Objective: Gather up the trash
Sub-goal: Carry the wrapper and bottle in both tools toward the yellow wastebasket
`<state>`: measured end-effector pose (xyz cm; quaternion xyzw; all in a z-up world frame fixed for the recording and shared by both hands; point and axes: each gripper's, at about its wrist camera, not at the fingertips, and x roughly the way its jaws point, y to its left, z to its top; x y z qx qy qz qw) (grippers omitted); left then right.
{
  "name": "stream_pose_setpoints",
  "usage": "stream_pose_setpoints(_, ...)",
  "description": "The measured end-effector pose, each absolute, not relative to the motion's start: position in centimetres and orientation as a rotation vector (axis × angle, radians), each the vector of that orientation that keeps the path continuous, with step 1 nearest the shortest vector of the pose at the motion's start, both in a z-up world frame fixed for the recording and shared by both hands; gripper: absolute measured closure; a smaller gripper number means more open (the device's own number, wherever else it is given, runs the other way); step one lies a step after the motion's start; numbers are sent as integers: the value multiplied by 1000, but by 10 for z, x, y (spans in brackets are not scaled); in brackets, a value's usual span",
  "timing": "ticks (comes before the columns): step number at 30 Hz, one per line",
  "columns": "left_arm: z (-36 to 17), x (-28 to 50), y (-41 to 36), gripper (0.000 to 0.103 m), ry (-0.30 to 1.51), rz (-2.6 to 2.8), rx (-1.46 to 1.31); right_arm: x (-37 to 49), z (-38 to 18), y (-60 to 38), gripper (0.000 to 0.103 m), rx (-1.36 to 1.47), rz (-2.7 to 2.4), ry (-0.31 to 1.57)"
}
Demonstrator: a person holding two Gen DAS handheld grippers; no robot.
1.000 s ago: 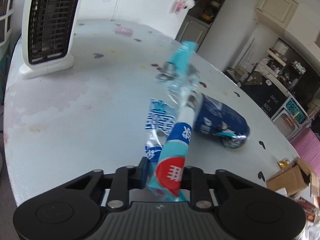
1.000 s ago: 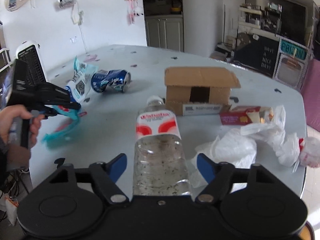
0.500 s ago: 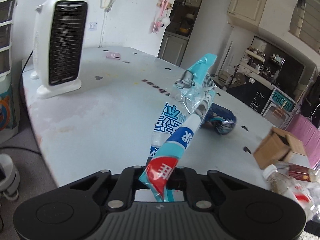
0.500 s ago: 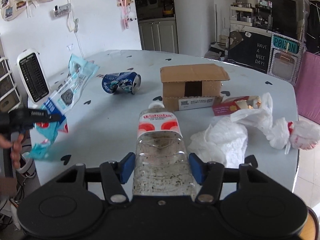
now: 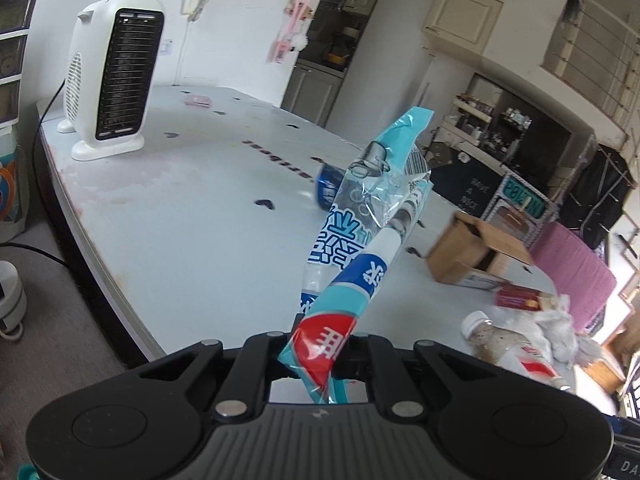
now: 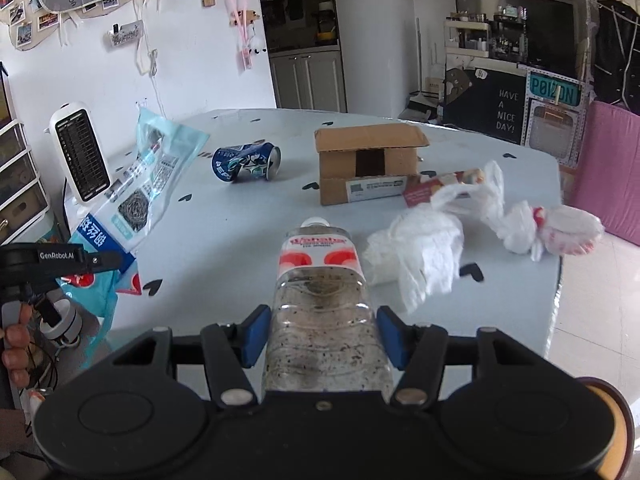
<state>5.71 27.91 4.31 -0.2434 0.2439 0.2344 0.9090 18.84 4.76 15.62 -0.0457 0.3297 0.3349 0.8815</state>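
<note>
My left gripper [image 5: 320, 336] is shut on the red end of a long blue and teal plastic wrapper [image 5: 372, 216]. The wrapper sticks up and forward, off the table. In the right wrist view the left gripper [image 6: 100, 260] holds this wrapper [image 6: 148, 184] beyond the table's left edge, a person's hand below it. My right gripper [image 6: 323, 332] is shut on a clear plastic bottle [image 6: 320, 292] with a red and white label; both blue pads press its sides. The left wrist view shows the bottle [image 5: 504, 348] at lower right.
On the pale table [image 6: 240, 240] lie a crushed blue can [image 6: 246, 162], an open cardboard box [image 6: 368, 164], a red snack pack [image 6: 440, 186] and crumpled white bags [image 6: 420, 248]. A white heater [image 5: 116, 76] stands at the far left corner. A pink cushion [image 6: 608, 168] is beyond the right edge.
The left gripper drew back past the table's edge with the wrapper held up. The right gripper's pads closed onto the bottle and pulled back with it.
</note>
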Motion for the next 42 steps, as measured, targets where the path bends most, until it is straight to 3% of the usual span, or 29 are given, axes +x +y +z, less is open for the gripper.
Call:
stream_pose_setpoints(18,78,71,187,93,482,341,-401,167,202,-41,44,49,574,533)
stream_pose_setpoints(42,81,153,-22,93,572,-24,-90,164,185,-223,44,152,251,502)
